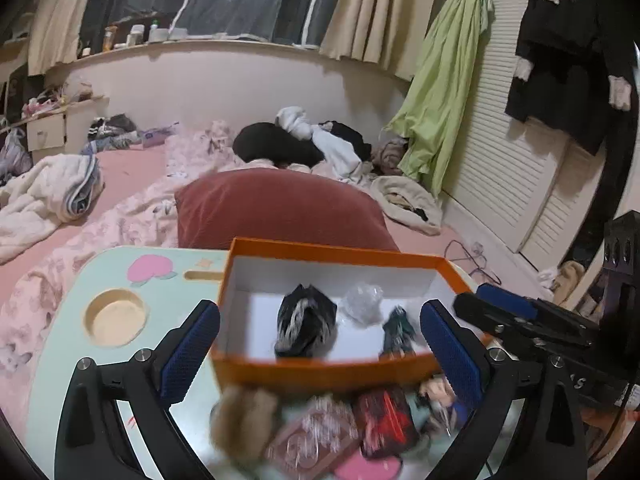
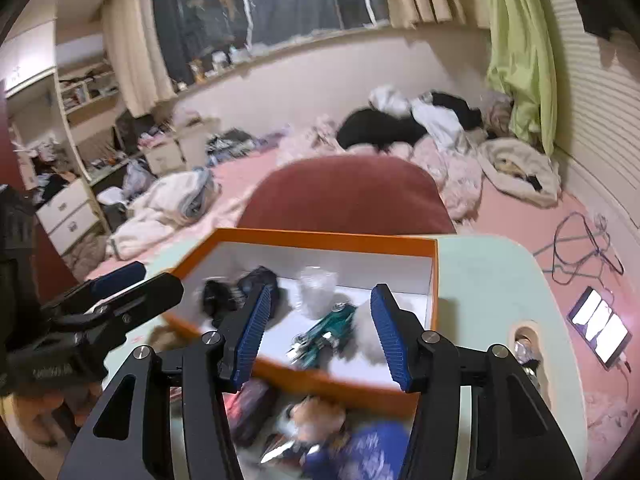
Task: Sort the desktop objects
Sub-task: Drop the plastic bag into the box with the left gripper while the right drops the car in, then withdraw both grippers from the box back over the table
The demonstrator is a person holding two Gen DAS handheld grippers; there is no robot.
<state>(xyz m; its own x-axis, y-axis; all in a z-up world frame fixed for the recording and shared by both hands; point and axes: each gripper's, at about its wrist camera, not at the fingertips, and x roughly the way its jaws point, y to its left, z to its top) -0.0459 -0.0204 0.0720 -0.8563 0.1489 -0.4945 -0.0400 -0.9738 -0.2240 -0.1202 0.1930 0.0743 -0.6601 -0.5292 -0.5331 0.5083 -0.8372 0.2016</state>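
An orange box [image 1: 320, 370] with a white inside stands on the pale green lap table [image 1: 60, 344]. In it lie a black and white bundle [image 1: 306, 326], a clear plastic wad [image 1: 362, 304] and a small dark green item [image 1: 396, 330]. My left gripper [image 1: 320, 354] is open and empty, its jaws astride the box's near wall. My right gripper [image 2: 322, 330] is open and empty over the box [image 2: 344, 386], above the green item [image 2: 326, 330]. Blurred small items [image 1: 320, 428] lie in front of the box: a brown fluffy ball, a red and black pack, a doll.
The table stands on a pink bed with a dark red pillow [image 1: 276, 208] behind the box. The table has a round cup recess [image 1: 116, 318] at left. A lit phone [image 2: 600, 330] and cables lie on the bed at right. Clothes are piled further back.
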